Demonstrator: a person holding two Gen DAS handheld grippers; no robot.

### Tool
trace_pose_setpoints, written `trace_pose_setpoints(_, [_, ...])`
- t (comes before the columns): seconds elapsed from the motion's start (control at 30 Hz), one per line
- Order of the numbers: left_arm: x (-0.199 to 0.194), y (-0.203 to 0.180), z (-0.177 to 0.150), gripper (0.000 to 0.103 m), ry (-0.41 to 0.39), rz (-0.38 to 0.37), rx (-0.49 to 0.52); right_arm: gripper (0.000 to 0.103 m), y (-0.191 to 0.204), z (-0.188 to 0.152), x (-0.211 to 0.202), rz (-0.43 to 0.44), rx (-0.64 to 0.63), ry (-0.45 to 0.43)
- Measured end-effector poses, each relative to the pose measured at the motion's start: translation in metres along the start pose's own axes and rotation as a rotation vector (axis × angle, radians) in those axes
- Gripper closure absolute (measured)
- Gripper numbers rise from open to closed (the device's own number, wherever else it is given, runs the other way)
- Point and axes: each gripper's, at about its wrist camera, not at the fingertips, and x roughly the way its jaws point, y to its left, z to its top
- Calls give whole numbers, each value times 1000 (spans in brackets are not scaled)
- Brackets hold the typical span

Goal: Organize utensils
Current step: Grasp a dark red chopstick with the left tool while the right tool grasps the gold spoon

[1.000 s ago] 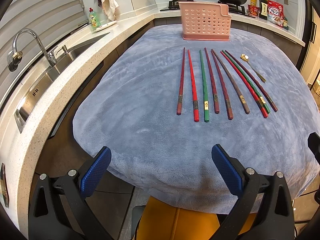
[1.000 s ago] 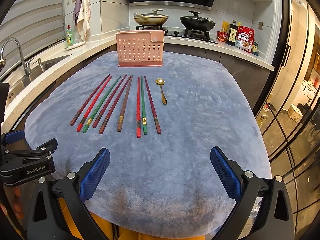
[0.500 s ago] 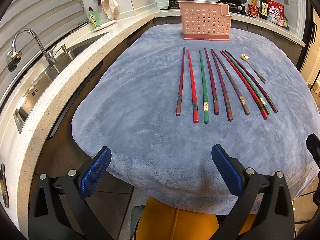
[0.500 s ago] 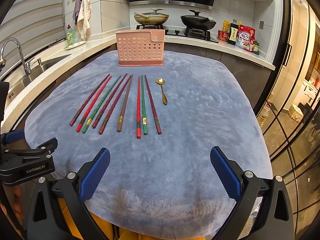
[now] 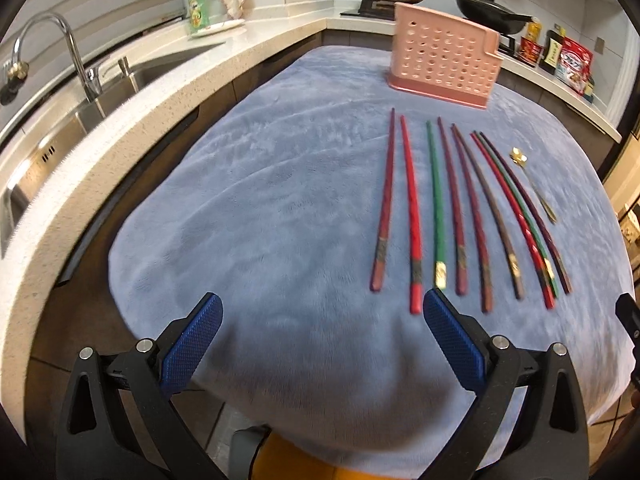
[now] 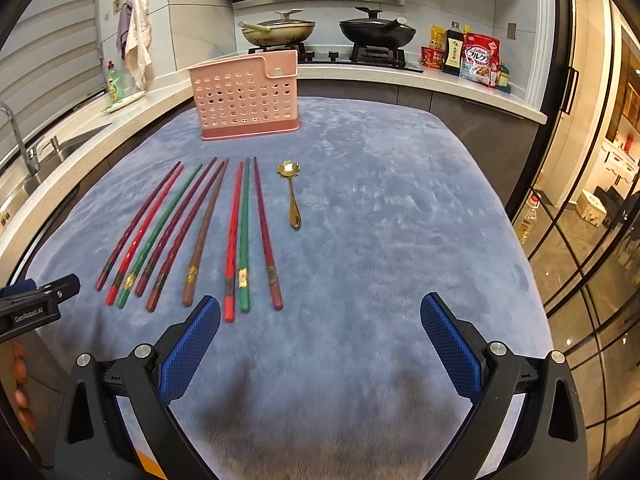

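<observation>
Both grippers, left (image 5: pixel 322 322) and right (image 6: pixel 320 322), gape wide, holding nothing. 9 chopsticks (image 6: pixel 200 236) lie in front of the pink holder (image 6: pixel 246 96); spoon (image 6: pixel 292 196) just right of them.

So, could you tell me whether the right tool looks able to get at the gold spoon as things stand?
Probably yes. The right tool is open and empty, and the gold spoon lies alone on the blue cloth, apart from the chopsticks, with nothing between.
</observation>
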Motion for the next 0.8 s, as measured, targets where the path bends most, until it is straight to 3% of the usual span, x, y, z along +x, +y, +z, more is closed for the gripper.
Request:
trace_pose_setpoints(0.2, [27,-6,12,11,13,-13,13,7,-12,25,41,32,49,33])
trace_pose_setpoints(0.33, [38,-14,18,23,25,-36,32,10,-14,46,66,62,73,33])
trace_pose_setpoints(0.57, [50,-16,25,41,52,-91,21,43,-9,71,113,123,84,84])
trace_pose_setpoints(0.67, [52,-13,26,43,51,-96,13,57,-5,72,127,144,85,110])
trace_pose_setpoints(0.8, [50,-12,24,57,46,-88,20,73,4,67,139,155,67,143])
